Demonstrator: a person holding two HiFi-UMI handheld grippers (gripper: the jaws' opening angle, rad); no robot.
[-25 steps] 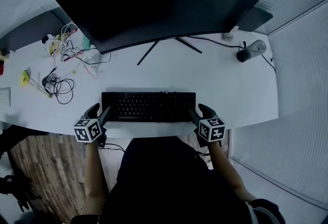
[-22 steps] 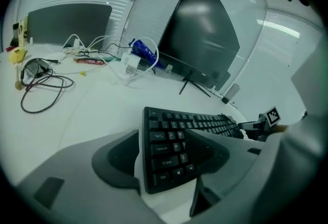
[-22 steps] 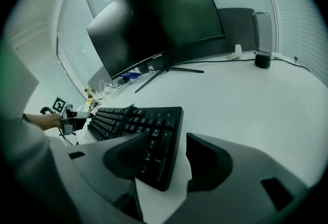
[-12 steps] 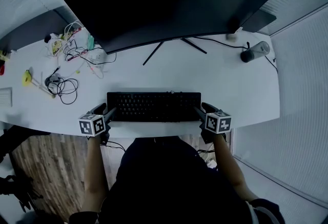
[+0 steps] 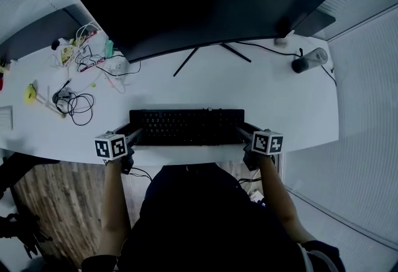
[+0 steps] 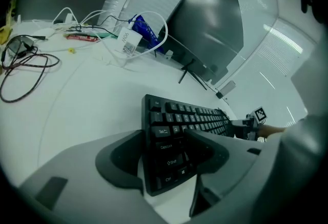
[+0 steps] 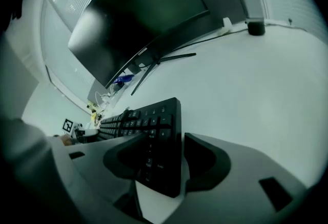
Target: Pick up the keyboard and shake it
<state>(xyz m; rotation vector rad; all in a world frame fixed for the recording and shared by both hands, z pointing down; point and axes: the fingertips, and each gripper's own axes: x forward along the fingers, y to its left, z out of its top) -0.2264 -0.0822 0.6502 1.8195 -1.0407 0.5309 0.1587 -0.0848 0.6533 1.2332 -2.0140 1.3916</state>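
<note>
A black keyboard point(image 5: 186, 126) lies lengthwise near the front edge of the white desk point(image 5: 273, 96). My left gripper point(image 5: 132, 136) holds its left end and my right gripper point(image 5: 242, 134) its right end. In the left gripper view the keyboard point(image 6: 195, 118) runs away between the jaws of the left gripper point(image 6: 164, 154), one jaw on the keys and one against the underside. The right gripper view mirrors this: the right gripper point(image 7: 164, 159) pinches the keyboard point(image 7: 146, 120) at the number-pad end. Whether the keyboard is off the desk I cannot tell.
A wide curved monitor point(image 5: 205, 3) on a splayed stand point(image 5: 214, 53) stands behind the keyboard. Loose cables point(image 5: 74, 104) and a cluttered power strip point(image 5: 93, 59) lie at the back left. A dark cylinder point(image 5: 306, 60) sits at the back right. The person's body is just below the desk edge.
Both grippers have moved from the keyboard's near corners onto its ends and levelled out, and their jaws have closed on it. The keyboard has barely shifted.
</note>
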